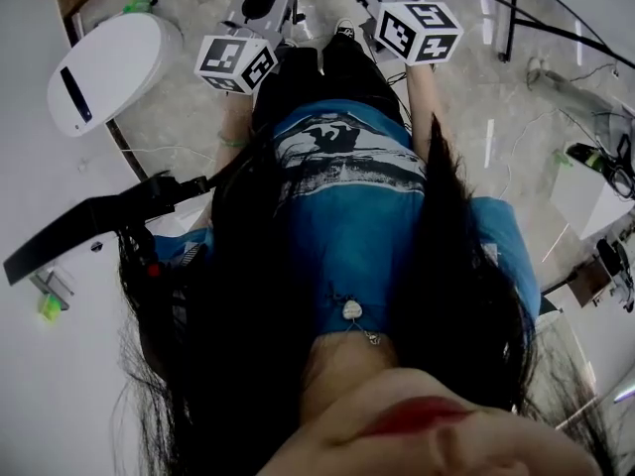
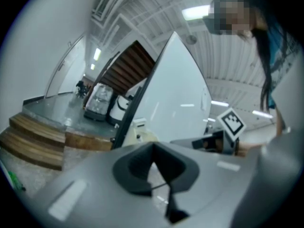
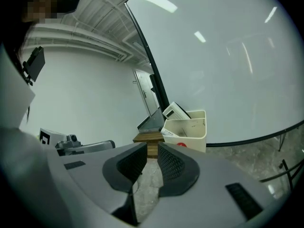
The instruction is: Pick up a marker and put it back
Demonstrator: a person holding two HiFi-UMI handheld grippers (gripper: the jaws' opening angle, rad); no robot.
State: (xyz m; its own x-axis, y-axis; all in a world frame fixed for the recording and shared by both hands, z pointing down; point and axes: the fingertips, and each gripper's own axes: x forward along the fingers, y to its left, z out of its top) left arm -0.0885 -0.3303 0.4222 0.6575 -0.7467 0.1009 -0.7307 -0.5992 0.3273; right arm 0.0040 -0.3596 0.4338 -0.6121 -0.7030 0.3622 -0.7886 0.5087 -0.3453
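Big white wall (image 3: 223, 65) across the right side of the right gripper view. In the head view, a blue shirt (image 1: 347, 206) in the middle, with long dark hair (image 1: 238, 305) down both sides. White round-ended box (image 1: 104, 67) on the floor at the upper left. Black bent bar (image 1: 89, 224) at the left edge. Wooden steps (image 2: 33, 141) at the lower left of the left gripper view. White bin (image 3: 187, 129) near the middle of the right gripper view.

Two cubes with black squares at the top of the head view, left cube (image 1: 236, 60) and right cube (image 1: 419, 30).

Left gripper (image 2: 153, 148): dark pads pressed together at the tip, nothing between. Right gripper (image 3: 149, 163): pads a little apart, only floor in the gap.

Marker: not made out in any view, so cannot tell where.
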